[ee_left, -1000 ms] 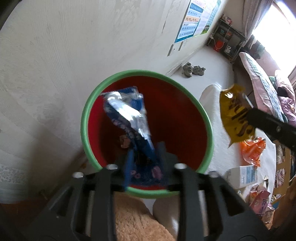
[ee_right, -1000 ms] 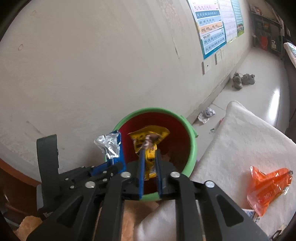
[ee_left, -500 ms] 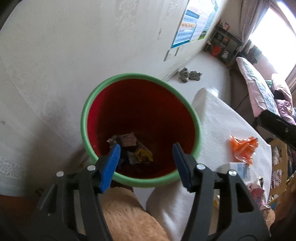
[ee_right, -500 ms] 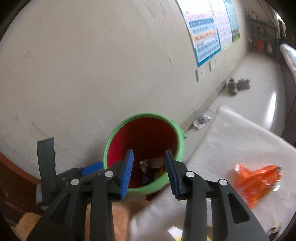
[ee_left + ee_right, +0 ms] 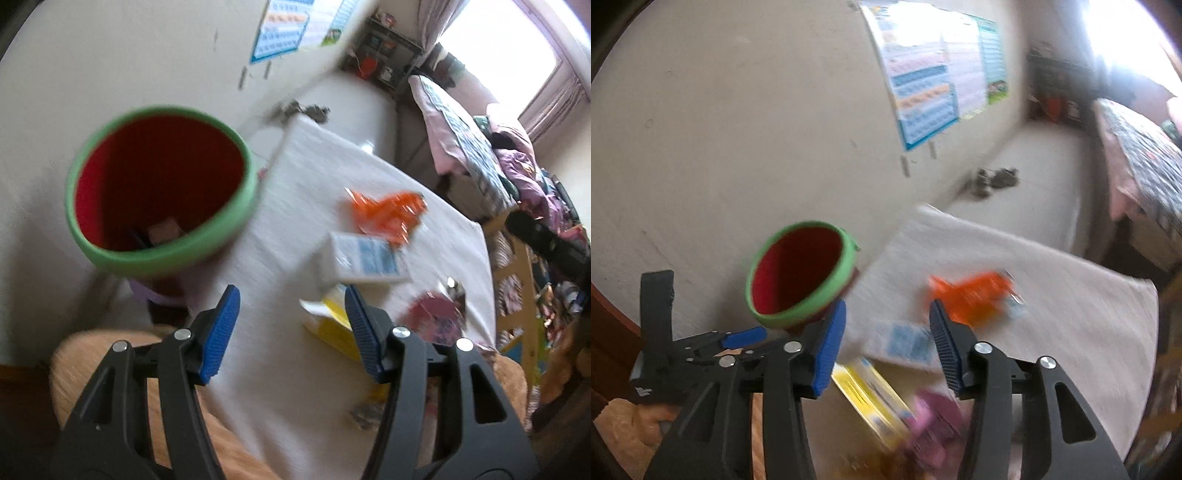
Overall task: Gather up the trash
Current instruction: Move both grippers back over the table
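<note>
The left gripper [image 5: 291, 330] has its blue fingers [image 5: 220, 334] spread apart with nothing between them, only the white-covered worktop [image 5: 314, 166] below. The right gripper [image 5: 886, 345] also has its fingers [image 5: 831, 347] parted and empty, and they have just been widening.

In the left wrist view, both frames being blurred, the red bin [image 5: 159, 192] with a green rim sits at about ten o'clock, against the wall, with a few scraps lying in its bottom. Toward two o'clock lies an orange wrapper [image 5: 388, 214] on the cloth. Just below it, touching or overlapping its edge, is a white and blue carton [image 5: 365, 260]. A yellow packet [image 5: 330, 326] lies just under that, partly behind the right-hand finger, and a pink wrapper [image 5: 436, 319] lies at three o'clock.

In the right wrist view the bin [image 5: 801, 273] is at nine o'clock, just above the left gripper's body [image 5: 701, 350]. The carton [image 5: 905, 341] shows between the fingers, the yellow packet [image 5: 871, 398] and pink wrapper [image 5: 934, 424] at six o'clock, and the orange wrapper [image 5: 975, 295] at two o'clock.
</note>
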The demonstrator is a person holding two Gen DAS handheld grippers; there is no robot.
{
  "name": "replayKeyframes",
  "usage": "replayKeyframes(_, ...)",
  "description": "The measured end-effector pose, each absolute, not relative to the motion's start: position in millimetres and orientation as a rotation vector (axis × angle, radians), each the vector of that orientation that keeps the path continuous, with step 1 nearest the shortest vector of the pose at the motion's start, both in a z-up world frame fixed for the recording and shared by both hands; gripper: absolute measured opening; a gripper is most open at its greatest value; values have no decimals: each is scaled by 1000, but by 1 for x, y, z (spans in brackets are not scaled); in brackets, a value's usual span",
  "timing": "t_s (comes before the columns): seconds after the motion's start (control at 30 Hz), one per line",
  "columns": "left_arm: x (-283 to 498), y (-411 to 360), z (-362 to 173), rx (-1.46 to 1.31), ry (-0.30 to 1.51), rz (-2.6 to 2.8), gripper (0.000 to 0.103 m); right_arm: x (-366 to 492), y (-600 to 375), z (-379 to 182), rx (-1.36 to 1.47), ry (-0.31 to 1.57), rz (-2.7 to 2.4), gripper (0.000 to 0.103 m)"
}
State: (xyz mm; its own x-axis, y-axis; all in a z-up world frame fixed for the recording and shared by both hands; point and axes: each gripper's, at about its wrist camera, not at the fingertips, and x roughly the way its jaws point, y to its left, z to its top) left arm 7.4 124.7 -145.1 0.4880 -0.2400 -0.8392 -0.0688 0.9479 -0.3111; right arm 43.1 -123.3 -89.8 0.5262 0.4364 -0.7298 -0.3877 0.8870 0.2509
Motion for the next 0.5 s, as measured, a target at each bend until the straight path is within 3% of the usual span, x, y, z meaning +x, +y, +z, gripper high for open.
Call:
replayKeyframes(0.27, -11, 81, -169, -309, 1169, -172, 56, 12, -198, -151, 174, 1032, 293, 51)
replayKeyframes(0.5, -15, 42, -166, -231, 1183, -237, 56, 14, -248, -159, 265, 1029, 176, 52)
